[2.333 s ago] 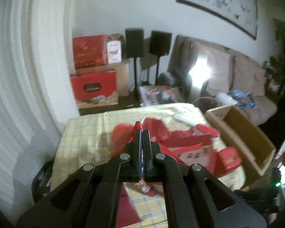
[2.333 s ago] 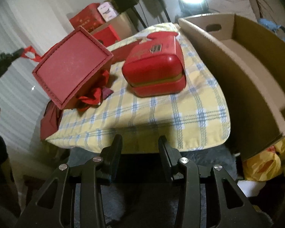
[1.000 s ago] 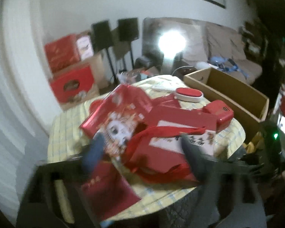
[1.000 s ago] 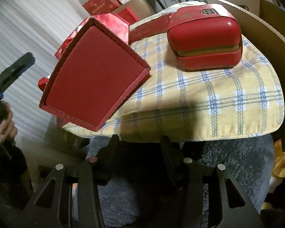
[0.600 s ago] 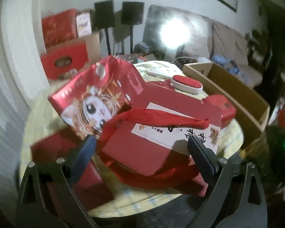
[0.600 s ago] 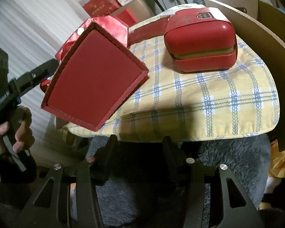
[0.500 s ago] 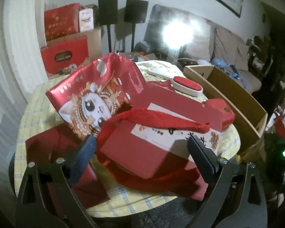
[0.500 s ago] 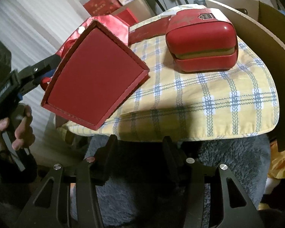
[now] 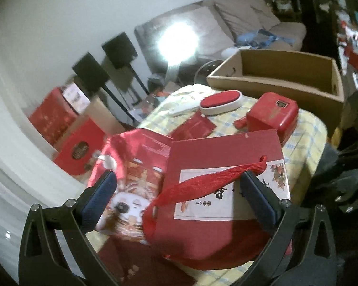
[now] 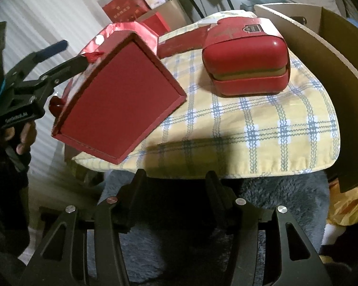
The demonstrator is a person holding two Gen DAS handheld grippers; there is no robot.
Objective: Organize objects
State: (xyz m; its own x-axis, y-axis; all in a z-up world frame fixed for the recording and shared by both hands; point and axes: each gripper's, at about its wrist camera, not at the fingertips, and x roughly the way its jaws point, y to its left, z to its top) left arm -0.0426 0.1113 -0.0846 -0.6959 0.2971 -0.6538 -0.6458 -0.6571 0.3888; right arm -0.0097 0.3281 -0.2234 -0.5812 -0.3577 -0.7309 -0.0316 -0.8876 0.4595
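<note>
My left gripper (image 9: 179, 184) is wide open, its jaws on either side of the red ribbon handle (image 9: 202, 181) of a red gift bag (image 9: 217, 214) lying on the table. A shiny red bag with a cartoon face (image 9: 128, 190) lies under it. A red rounded case (image 9: 272, 116) and a red-and-white oval case (image 9: 220, 101) sit further back. In the right wrist view the gift bag's flat bottom (image 10: 117, 112) juts over the table edge and the red case (image 10: 245, 57) sits behind it. My right gripper (image 10: 174, 178) is open and empty, below the table's front edge. The left gripper (image 10: 59, 54) shows at the bag's far side.
A yellow plaid cloth (image 10: 262, 128) covers the table. An open cardboard box (image 9: 286, 71) stands beside it, also at the right of the right wrist view (image 10: 327, 47). Red gift boxes (image 9: 66, 128), two black speakers (image 9: 102, 64) and a sofa (image 9: 250, 23) stand behind.
My left gripper let go of the red handle and opened wide, then came down over the gift bag's handle. The bag has tipped so its bottom overhangs the edge. My right gripper barely moved.
</note>
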